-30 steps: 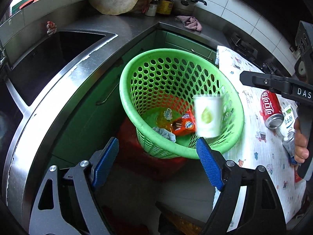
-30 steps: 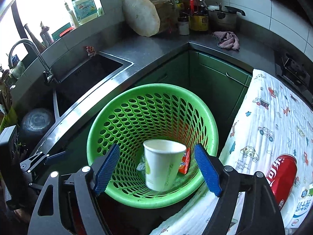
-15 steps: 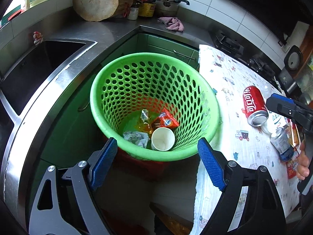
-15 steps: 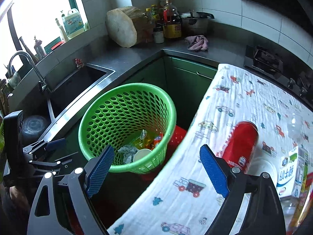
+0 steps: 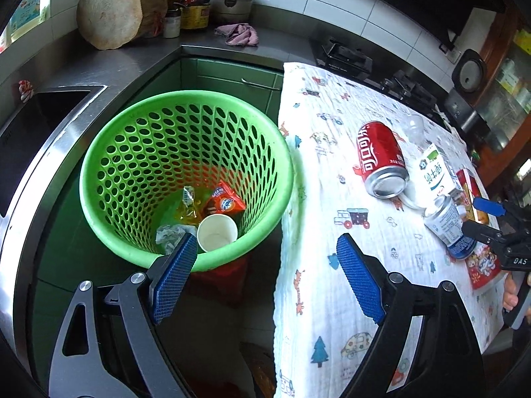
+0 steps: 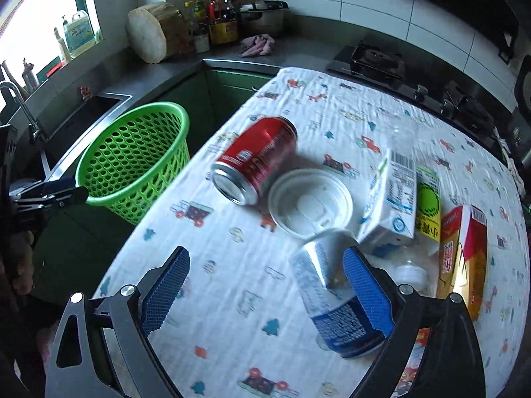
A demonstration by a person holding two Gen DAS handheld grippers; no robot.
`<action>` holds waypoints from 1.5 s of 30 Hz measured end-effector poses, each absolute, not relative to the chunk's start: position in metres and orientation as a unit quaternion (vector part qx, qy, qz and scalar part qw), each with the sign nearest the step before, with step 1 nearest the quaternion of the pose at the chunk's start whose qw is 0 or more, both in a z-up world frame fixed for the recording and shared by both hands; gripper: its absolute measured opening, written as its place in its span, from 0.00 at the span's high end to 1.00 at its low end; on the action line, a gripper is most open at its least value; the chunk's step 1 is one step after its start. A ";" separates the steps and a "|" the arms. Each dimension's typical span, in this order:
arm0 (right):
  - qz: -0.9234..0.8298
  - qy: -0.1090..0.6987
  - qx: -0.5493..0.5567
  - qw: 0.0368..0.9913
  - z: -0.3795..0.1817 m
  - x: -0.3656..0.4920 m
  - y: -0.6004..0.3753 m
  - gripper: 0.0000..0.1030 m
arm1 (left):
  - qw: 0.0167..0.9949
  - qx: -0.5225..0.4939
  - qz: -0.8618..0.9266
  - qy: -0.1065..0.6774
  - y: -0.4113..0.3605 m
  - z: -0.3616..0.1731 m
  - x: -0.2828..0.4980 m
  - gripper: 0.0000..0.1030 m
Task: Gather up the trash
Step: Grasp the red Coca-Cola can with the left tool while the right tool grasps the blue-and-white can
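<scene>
Right wrist view: my right gripper (image 6: 265, 295) hangs over the table (image 6: 232, 255), fingers spread, empty. The blue-and-white can (image 6: 335, 301) lies on its side just inside the right finger (image 6: 366, 295). Red can (image 6: 257, 159) and white lid (image 6: 310, 202) lie farther off. My left gripper (image 5: 265, 278), fingers spread, empty, hangs by the green basket (image 5: 109, 152); the paper cup (image 5: 217, 233) sits inside.
</scene>
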State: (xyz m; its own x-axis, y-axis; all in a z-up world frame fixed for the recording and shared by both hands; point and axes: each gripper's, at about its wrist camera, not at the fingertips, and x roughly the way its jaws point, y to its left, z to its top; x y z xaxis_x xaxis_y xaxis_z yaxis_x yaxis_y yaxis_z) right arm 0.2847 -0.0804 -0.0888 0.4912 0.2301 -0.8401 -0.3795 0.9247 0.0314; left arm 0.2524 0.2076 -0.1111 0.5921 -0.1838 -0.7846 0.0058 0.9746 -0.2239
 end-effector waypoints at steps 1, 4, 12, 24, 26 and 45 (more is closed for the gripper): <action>0.177 0.481 -0.081 0.855 -0.093 0.286 -0.089 0.12 | 0.887 -0.099 -0.057 0.448 0.203 -0.110 0.253 0.18; 0.175 0.502 -0.106 0.841 -0.109 0.291 -0.104 0.12 | 0.887 -0.093 -0.065 0.448 0.193 -0.108 0.253 0.17; 0.184 0.540 -0.151 0.808 -0.137 0.313 -0.113 0.12 | 0.885 -0.083 -0.079 0.452 0.176 -0.106 0.260 0.17; 0.176 0.568 -0.161 0.787 -0.157 0.329 -0.113 0.29 | 0.879 -0.064 -0.112 0.459 0.151 -0.103 0.283 0.17; 0.176 0.570 -0.152 0.788 -0.156 0.331 -0.116 0.30 | 0.879 -0.063 -0.122 0.458 0.143 -0.099 0.291 0.17; 0.156 0.553 -0.107 0.811 -0.134 0.299 -0.113 0.32 | 0.837 -0.037 -0.178 0.517 0.047 -0.122 0.415 0.13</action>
